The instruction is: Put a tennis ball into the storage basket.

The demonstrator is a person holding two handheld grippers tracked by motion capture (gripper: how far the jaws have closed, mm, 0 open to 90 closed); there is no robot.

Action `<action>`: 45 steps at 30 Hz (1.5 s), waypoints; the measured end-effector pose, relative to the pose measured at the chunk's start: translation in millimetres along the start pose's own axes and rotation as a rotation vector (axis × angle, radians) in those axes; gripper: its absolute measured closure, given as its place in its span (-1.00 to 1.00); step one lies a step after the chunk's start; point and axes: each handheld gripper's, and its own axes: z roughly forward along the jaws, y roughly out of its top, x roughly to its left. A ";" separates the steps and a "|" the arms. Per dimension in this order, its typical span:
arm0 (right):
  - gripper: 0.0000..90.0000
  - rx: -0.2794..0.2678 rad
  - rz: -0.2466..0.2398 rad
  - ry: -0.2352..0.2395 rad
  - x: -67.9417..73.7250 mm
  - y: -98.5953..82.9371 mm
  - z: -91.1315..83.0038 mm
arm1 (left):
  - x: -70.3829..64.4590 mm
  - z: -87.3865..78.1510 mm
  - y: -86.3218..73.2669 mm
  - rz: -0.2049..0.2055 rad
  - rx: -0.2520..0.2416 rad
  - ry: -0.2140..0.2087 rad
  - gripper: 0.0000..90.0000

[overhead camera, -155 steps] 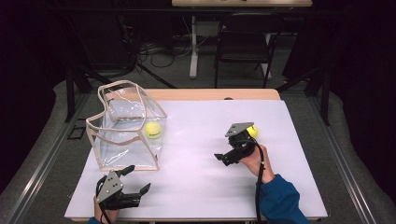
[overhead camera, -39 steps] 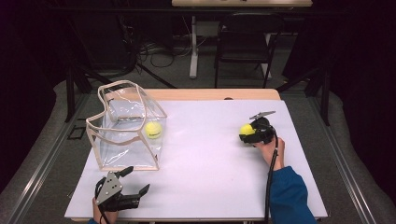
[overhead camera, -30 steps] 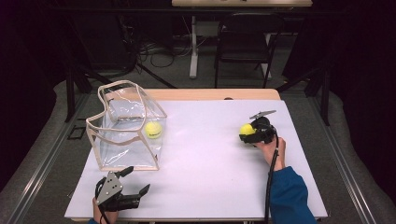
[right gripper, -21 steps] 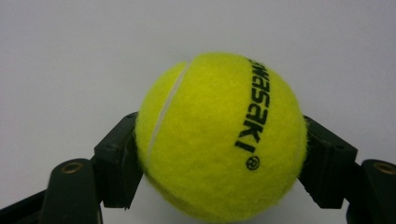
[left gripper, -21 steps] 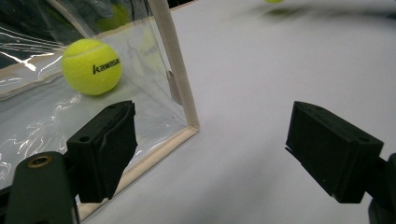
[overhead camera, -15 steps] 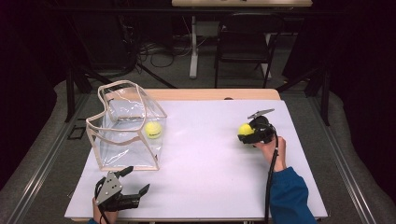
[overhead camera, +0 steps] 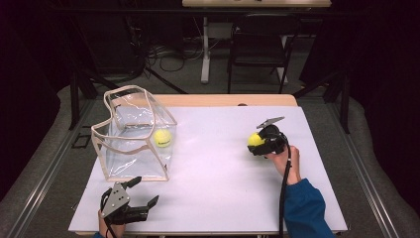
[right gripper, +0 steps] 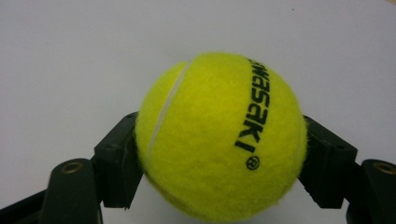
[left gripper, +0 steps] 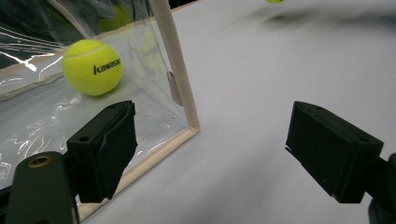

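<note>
**Right hand-held gripper pinching tennis ball; left one spread by bag**

Right hand-held gripper [overhead camera: 258, 145] at right side of white surface [overhead camera: 218, 173], jaws pressed vs. both sides of a yellow tennis ball [right gripper: 219, 135]. "Kawasaki" print faces the cam in right gripper view. In high view the ball sits at the gripper's left end, toward surface centre.

Left hand-held gripper [left gripper: 210, 154] near front-left edge of surface, jaws spread wide, nothing btw. them. Just ahead of it: front corner of clear plastic bag [overhead camera: 133, 141] w/ beige trim, standing upright, top open. Second tennis ball [left gripper: 92, 66] lies inside bag on its floor, near the right wall. Bag & held ball well apart.
</note>
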 end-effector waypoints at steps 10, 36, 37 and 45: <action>-0.43 -0.003 -0.020 0.024 11.3 2.5 -1.5 | -0.3 0.9 0.5 0.001 -0.004 -0.004 -0.64; -0.43 0.011 -0.098 0.111 41.6 11.4 2.9 | 0.1 0.7 0.1 0.002 -0.001 -0.006 -0.64; -0.43 0.014 -0.099 0.117 43.3 11.9 3.2 | 0.0 0.7 0.2 0.002 0.000 -0.006 -0.64; -0.43 0.020 -0.117 0.138 50.5 13.2 5.9 | 0.2 0.8 0.1 0.001 -0.002 -0.003 -0.64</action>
